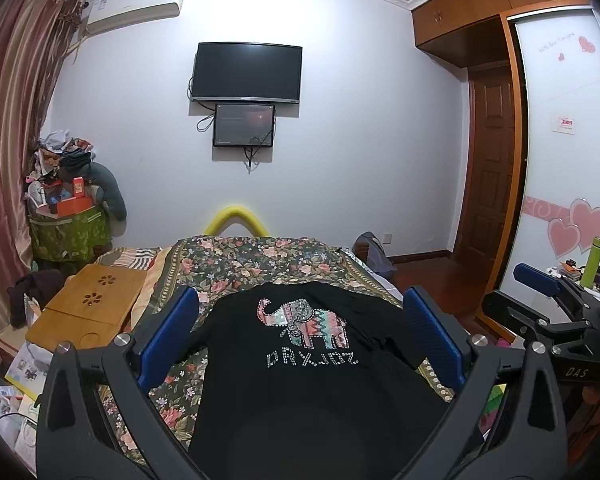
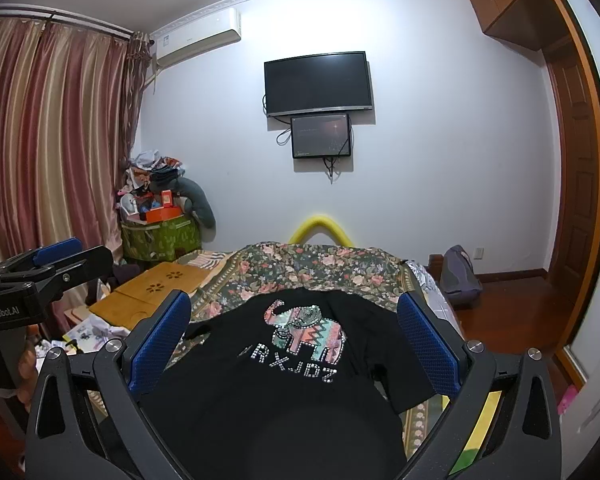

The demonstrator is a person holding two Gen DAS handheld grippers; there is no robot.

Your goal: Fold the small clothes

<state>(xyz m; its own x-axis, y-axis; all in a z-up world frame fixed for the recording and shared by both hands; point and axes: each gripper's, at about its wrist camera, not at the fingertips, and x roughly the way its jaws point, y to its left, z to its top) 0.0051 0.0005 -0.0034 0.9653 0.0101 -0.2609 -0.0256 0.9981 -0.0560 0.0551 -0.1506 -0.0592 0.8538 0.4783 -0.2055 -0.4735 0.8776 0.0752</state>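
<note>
A small black T-shirt (image 1: pixel 300 384) with a beaded elephant print lies spread flat on the floral bedspread (image 1: pixel 252 264); it also shows in the right wrist view (image 2: pixel 284 392). My left gripper (image 1: pixel 300 328) is open and empty, its blue pads wide apart above the shirt. My right gripper (image 2: pixel 296 332) is open and empty too, held above the shirt. The right gripper shows at the right edge of the left wrist view (image 1: pixel 540 280), and the left gripper at the left edge of the right wrist view (image 2: pixel 56 252).
A bamboo lap tray (image 1: pixel 88 304) sits left of the bed, with papers on the floor below. A green bin (image 1: pixel 70 232) piled with clutter stands by the curtain. A TV (image 1: pixel 246 72) hangs on the far wall. A wardrobe and door are at right.
</note>
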